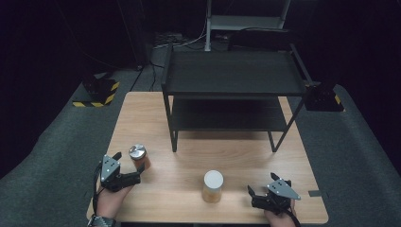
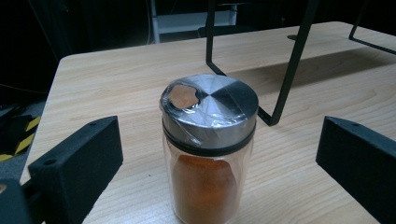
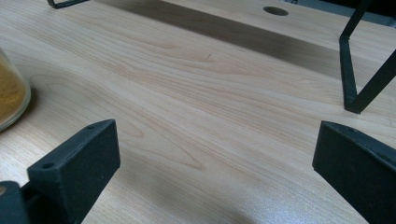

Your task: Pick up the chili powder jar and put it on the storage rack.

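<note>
A glass spice jar (image 1: pixel 138 156) with a silver lid and orange powder stands on the wooden table (image 1: pixel 227 156) at the front left. My left gripper (image 1: pixel 135 176) is open, and the same jar (image 2: pixel 208 149) stands upright between its jaws without touching them. A second jar (image 1: pixel 212 186), white-lidded with yellow powder, stands near the table's front middle. My right gripper (image 1: pixel 251 196) is open at the front right, with bare wood between its jaws. The yellow jar's edge (image 3: pixel 11 95) shows at the left of the right gripper view.
A black two-tier metal rack (image 1: pixel 231 75) stands on the far half of the table, its legs (image 2: pixel 292 63) just beyond the orange jar. One rack leg (image 3: pixel 355 88) stands ahead of my right gripper. Dark floor surrounds the table.
</note>
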The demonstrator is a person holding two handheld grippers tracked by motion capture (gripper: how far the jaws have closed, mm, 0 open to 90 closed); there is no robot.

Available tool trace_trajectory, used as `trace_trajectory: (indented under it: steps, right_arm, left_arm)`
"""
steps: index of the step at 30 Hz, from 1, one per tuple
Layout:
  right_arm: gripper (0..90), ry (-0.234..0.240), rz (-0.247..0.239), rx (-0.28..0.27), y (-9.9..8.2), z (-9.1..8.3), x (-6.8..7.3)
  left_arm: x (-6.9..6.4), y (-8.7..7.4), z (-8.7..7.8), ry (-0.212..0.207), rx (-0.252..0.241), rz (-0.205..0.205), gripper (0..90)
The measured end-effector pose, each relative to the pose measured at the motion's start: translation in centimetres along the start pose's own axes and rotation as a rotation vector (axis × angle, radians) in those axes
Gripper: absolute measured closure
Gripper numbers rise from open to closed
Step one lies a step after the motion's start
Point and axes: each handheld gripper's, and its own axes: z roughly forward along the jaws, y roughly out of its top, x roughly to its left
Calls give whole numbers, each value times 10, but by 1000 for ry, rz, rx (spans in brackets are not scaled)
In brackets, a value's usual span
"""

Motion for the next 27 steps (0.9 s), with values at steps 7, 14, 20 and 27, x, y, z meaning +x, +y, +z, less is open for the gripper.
trace_trajectory:
  steps: [7,14,20,27]
  right_arm:
    - [0,1,1,-5,-1,0,0]
    - [0,2,-1,0,0,0,0]
    - [0,4,0,0,0,0,-1]
    - [0,5,0,-1,0,0,-1]
  left_arm:
    - [4,-1,13,-13,-3,-6,38]
    - [8,0,21,-25,-2,-12,120]
    - [9,-1,26,-38,-11,-9,214]
    - [6,0,30,-23,-11,7,282]
